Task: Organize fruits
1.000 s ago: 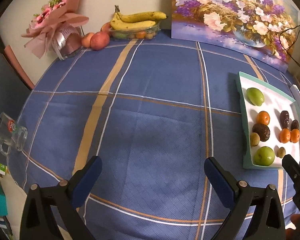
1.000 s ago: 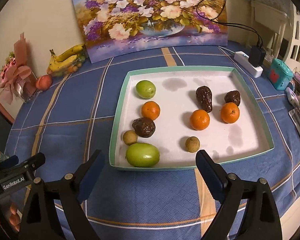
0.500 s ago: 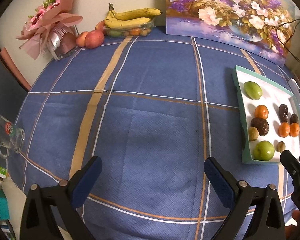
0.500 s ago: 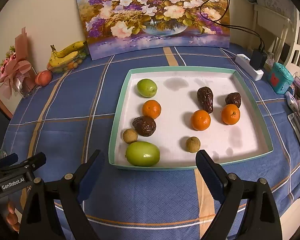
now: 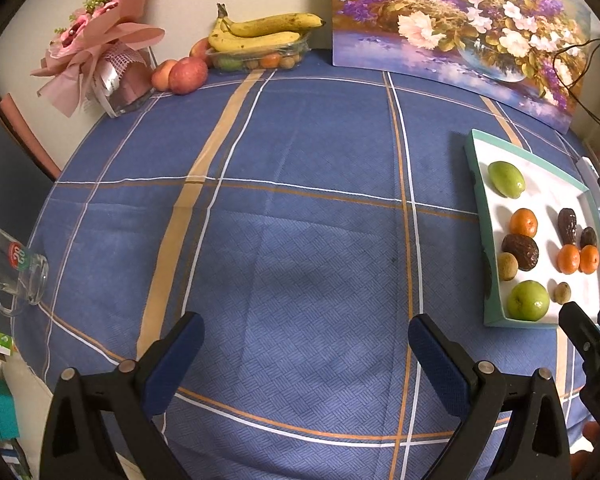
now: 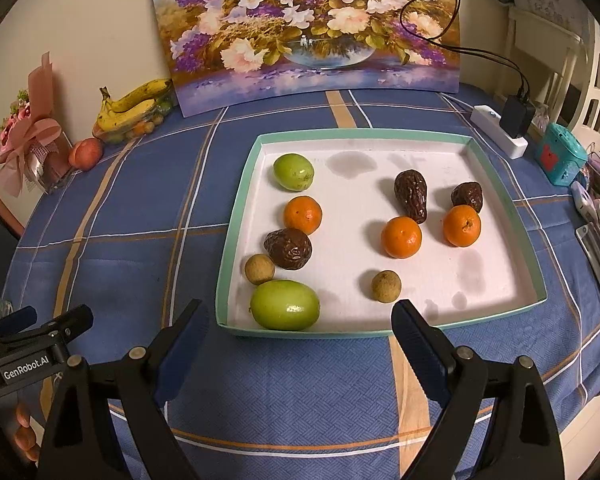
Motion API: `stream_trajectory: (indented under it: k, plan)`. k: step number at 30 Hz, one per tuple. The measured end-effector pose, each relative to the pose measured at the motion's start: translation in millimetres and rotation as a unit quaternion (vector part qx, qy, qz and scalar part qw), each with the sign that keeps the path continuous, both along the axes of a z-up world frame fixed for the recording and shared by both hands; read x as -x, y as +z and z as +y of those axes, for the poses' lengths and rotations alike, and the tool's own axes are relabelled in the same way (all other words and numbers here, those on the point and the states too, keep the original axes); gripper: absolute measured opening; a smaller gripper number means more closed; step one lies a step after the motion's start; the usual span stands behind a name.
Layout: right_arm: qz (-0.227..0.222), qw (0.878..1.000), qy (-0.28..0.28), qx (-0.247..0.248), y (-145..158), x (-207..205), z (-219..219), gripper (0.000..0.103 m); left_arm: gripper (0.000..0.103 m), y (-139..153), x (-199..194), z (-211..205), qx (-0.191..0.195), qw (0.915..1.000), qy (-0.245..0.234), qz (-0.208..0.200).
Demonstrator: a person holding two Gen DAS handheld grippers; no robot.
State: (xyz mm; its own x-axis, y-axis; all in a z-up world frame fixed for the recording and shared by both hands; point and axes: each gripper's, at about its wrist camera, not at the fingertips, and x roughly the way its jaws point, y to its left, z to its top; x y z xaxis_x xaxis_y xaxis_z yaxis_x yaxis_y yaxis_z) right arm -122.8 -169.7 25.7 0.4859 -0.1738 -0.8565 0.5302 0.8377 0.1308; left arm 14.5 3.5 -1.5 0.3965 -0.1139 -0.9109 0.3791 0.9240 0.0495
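We hold the right gripper (image 6: 300,330) with its jaws spread wide and nothing between them, hovering over the blue plaid tablecloth (image 6: 140,248) just short of the near rim of the tray (image 6: 380,334). Our left gripper (image 5: 306,344) is likewise spread and empty, over bare cloth well left of the tray (image 5: 478,208).

Nearest the right gripper, in the tray's near left corner, lies a large green fruit (image 6: 285,305), its long axis running left to right. Just beyond it sits a small tan longan (image 6: 259,269), touching a dark wrinkled date (image 6: 289,248) that points far-left. Beyond that come a tangerine (image 6: 303,214) and a second green fruit (image 6: 293,171), its long axis roughly left to right.

On the right half, another longan (image 6: 386,286) lies near; farther sit two tangerines (image 6: 401,237) (image 6: 462,225), and behind them an elongated date (image 6: 411,195), narrow end pointing far, and a smaller date (image 6: 467,195).
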Motion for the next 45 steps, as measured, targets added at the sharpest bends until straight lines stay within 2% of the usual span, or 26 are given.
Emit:
stream_trajectory:
  k: [45]
  plan:
    - [0.015,1.0,0.0,-0.006,-7.2,-2.0,0.0,0.092,0.103,-2.0,-2.2,1.6,-0.008,0.9999,0.005,0.009]
